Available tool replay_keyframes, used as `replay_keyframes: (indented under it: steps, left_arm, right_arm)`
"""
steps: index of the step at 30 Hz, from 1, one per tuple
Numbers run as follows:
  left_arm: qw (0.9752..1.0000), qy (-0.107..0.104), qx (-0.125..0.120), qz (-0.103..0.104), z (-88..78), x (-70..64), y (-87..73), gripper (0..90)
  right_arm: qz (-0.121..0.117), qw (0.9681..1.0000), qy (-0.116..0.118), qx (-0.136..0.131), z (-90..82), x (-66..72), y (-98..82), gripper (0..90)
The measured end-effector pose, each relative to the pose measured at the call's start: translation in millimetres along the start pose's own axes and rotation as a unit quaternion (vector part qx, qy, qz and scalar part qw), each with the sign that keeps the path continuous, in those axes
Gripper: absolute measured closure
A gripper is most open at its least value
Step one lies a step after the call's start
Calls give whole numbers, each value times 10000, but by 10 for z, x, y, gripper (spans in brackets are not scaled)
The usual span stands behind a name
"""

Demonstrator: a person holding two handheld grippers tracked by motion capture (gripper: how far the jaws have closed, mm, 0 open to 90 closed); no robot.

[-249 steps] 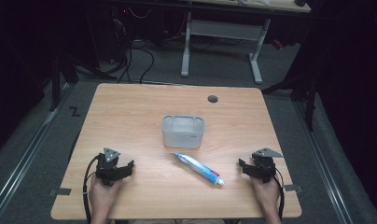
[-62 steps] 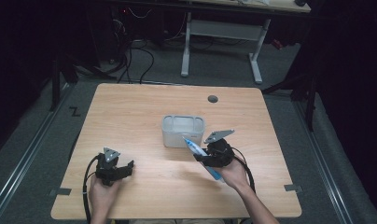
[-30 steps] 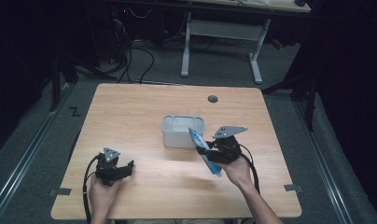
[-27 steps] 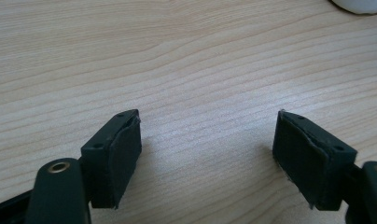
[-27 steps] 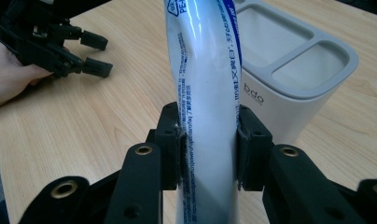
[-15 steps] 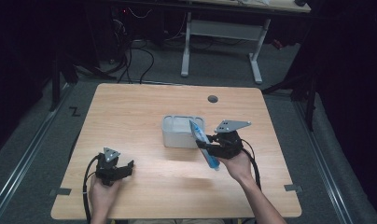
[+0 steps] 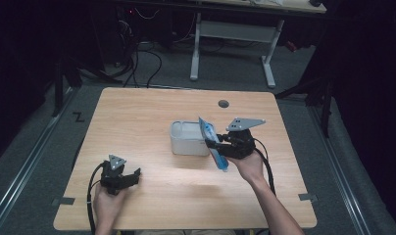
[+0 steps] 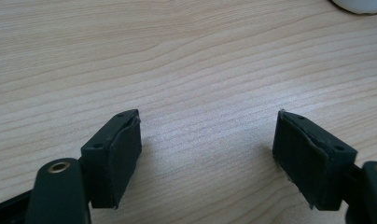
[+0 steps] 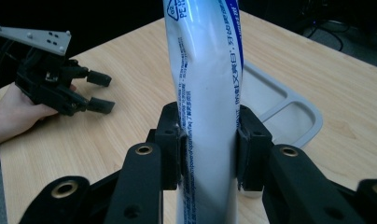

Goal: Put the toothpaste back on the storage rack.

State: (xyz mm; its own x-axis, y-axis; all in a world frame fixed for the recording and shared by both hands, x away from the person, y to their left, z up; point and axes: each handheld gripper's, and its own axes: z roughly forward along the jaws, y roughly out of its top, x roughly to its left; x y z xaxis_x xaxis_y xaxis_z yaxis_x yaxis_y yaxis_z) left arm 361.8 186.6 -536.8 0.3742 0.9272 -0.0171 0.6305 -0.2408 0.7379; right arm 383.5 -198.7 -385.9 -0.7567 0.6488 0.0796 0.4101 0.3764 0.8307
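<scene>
A white and blue toothpaste tube point(image 7: 207, 129) is held off the table, tilted steeply, its upper end over the right edge of a pale grey tray point(image 7: 179, 142). My right gripper point(image 7: 213, 146) is shut on the tube's middle. In the right gripper view the tube point(image 9: 210, 84) rises between both pads of my right gripper point(image 9: 209, 144), with the tray point(image 9: 289, 116) behind it. My left gripper point(image 7: 135, 176) rests open on the table at the near left with nothing in it. The left gripper view has its jaws point(image 8: 207, 135) wide apart over bare wood.
The wooden table point(image 7: 137, 117) has a round cable hole point(image 7: 223, 104) near its far edge. Beyond it are dark floor, cables and a white desk frame point(image 7: 235, 34). The left gripper point(image 9: 100, 91) and its hand point(image 9: 14, 112) lie far left of the tube.
My right gripper moved from the near right edge to the tube, shut on it, lifted it and carried it up beside the tray, tipping it steeper. The left gripper stayed put.
</scene>
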Motion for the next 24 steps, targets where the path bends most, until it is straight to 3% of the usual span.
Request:
replay_keyframes:
  steps: [24]
  left_arm:
    - [10000,10,-10,2,2,-4,-1,239]
  right_arm:
    - [108,9994,-26,-325,91,-160,350,676]
